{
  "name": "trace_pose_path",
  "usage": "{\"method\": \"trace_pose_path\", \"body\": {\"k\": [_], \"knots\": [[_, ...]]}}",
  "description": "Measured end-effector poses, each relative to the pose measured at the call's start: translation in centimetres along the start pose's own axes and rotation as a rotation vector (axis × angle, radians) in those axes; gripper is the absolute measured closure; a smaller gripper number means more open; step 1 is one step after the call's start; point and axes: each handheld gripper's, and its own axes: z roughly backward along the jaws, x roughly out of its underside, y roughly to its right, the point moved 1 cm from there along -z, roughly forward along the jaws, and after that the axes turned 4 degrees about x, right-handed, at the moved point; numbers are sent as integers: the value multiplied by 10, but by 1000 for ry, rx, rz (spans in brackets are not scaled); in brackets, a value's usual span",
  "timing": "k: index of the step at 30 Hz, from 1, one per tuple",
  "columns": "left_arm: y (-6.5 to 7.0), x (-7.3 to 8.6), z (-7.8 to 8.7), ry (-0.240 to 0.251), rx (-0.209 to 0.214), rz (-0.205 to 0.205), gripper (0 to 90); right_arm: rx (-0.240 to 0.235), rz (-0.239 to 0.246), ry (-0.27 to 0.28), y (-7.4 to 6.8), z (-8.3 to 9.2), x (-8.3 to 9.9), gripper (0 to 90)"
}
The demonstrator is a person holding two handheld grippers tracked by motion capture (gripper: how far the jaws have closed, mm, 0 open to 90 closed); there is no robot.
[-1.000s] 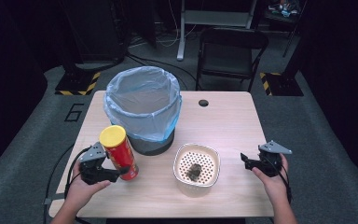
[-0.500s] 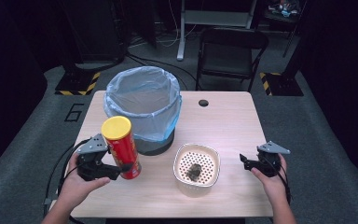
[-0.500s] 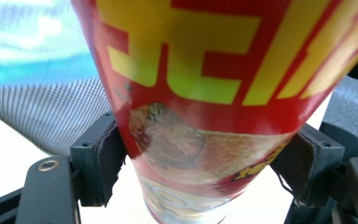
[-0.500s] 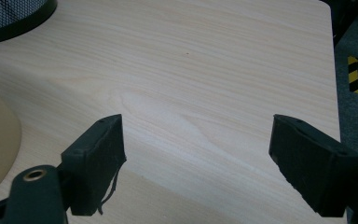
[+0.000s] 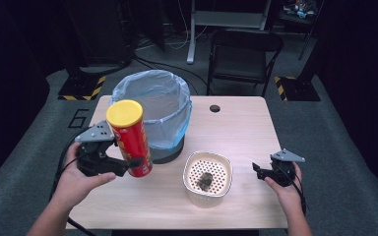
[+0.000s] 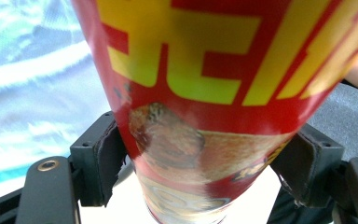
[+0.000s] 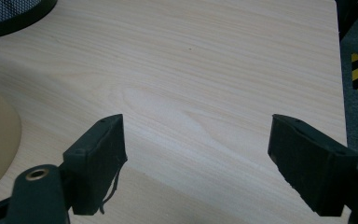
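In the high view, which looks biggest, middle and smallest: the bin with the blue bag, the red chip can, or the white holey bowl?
1. Bin with the blue bag, clearly biggest.
2. Red chip can and white holey bowl: too alike to rank. The can is lifted nearer the camera, so it may look bigger than it is.

A grey "6" on the floor mat (image 5: 78, 118) — big yellow, unreadable letters on the red can (image 6: 223, 70)

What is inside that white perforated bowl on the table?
The white bowl holds one small dark crumpled lump on its perforated floor. Whatever lies under the lump or below that holed floor is hidden.
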Motion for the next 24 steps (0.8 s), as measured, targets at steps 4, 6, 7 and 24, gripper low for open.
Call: {"method": "trace_pose_path", "body": {"k": [4, 6, 7, 24], "knots": [[-1, -22, 8, 11, 12, -7, 242, 0, -1, 2, 1, 0, 0, 185], [-1, -34, 12, 8, -5, -19, 242, -1, -7, 3, 1, 0, 1, 184], [-2, -38, 13, 9, -7, -20, 242, 1, -3, 1, 2, 0, 1, 184], [-36, -105, 10, 36, -88, 22, 242, -1, -10, -6, 6, -3, 4, 184]]}}
